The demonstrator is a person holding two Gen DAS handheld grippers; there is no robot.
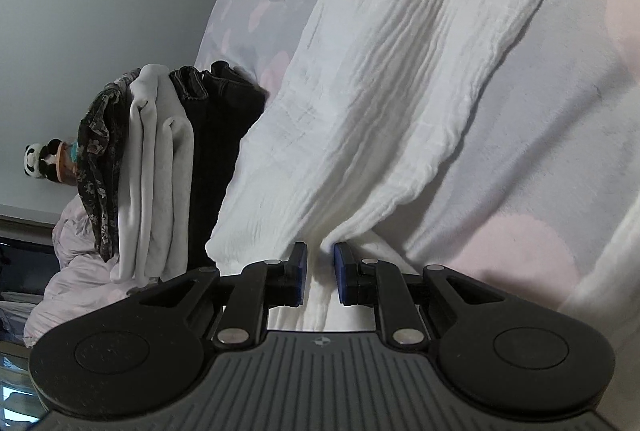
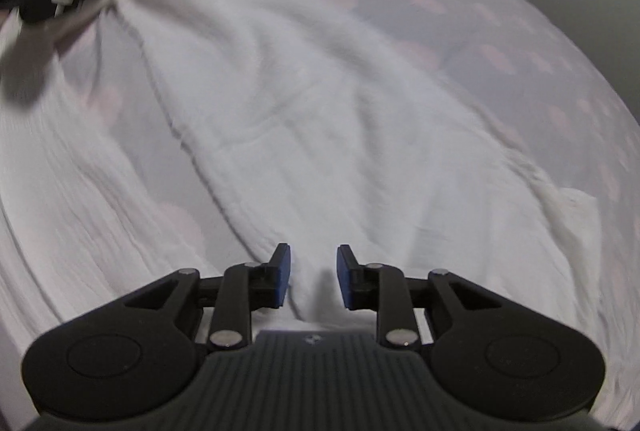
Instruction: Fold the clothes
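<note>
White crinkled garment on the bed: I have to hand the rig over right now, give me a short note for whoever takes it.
Left gripper: shut on a bunched edge of the white garment, cloth pulled taut from its pads.
Right gripper: jaws apart over the same garment, cloth lies between them but is not pinched.
Garment: spread along the patterned bedsheet, still wrinkled, no clear fold in it yet.
Done: a stack of folded clothes sits beside it on the bed.
Left: regrip with the right gripper, then fold the garment and probably add it to the stack.
</note>
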